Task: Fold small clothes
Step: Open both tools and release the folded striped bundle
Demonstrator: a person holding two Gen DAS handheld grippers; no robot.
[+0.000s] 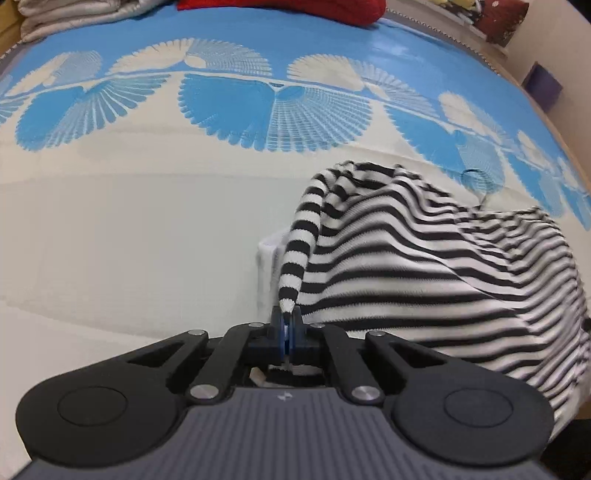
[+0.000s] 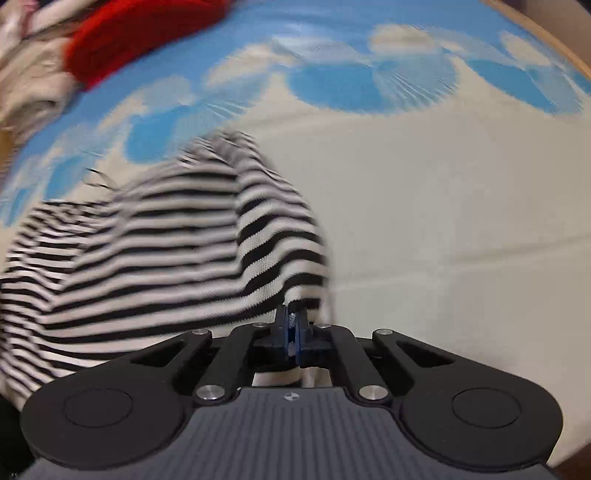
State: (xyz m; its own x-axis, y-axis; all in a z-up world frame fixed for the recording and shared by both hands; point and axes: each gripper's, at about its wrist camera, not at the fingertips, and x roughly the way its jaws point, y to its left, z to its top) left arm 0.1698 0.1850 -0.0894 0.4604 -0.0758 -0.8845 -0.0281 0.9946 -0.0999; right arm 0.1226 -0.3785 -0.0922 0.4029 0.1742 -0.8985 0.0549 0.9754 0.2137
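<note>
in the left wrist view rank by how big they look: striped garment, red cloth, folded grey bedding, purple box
1. striped garment, though it lies nearest the camera
2. red cloth, cut off by the frame
3. folded grey bedding, also cut off, looks alike
4. purple box

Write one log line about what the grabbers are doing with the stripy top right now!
left gripper: jaws shut on striped top | right gripper: jaws shut on striped top | top lifted over blue-and-cream bedspread | fold not finished

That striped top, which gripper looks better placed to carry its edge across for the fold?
Probably the left gripper: it pinches a narrow end of the striped top, with bare bedspread beside it. The right gripper also grips the cloth, but its view is blurred.
</note>
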